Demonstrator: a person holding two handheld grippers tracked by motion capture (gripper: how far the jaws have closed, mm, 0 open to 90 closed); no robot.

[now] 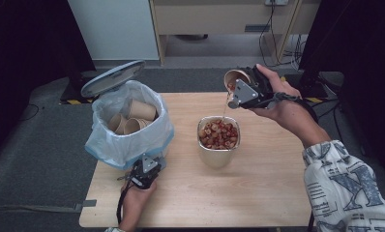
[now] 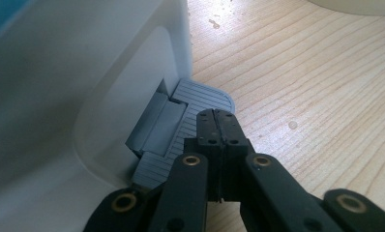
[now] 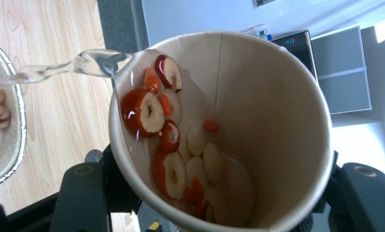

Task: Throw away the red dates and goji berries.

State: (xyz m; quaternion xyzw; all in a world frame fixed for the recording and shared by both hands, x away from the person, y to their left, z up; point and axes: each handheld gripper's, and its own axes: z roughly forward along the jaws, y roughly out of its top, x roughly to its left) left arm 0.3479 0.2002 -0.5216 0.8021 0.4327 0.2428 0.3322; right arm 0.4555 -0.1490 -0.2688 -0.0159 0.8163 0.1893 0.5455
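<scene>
Careful: your right gripper [image 1: 242,88] jaws clamp the thin paper cup [image 3: 219,130]; squeeze mid-wall lightly. Left gripper [image 2: 218,126] jaws closed, empty.

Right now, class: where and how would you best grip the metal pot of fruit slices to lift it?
Probably pinch the pot by its rim, coming straight down from above. It stands upright and open-topped, its walls look too wide for the jaws, and the rim's near edge is free.

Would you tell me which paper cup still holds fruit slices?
The paper cup in the right gripper, tilted over the metal container; those in the bin look empty.
</scene>
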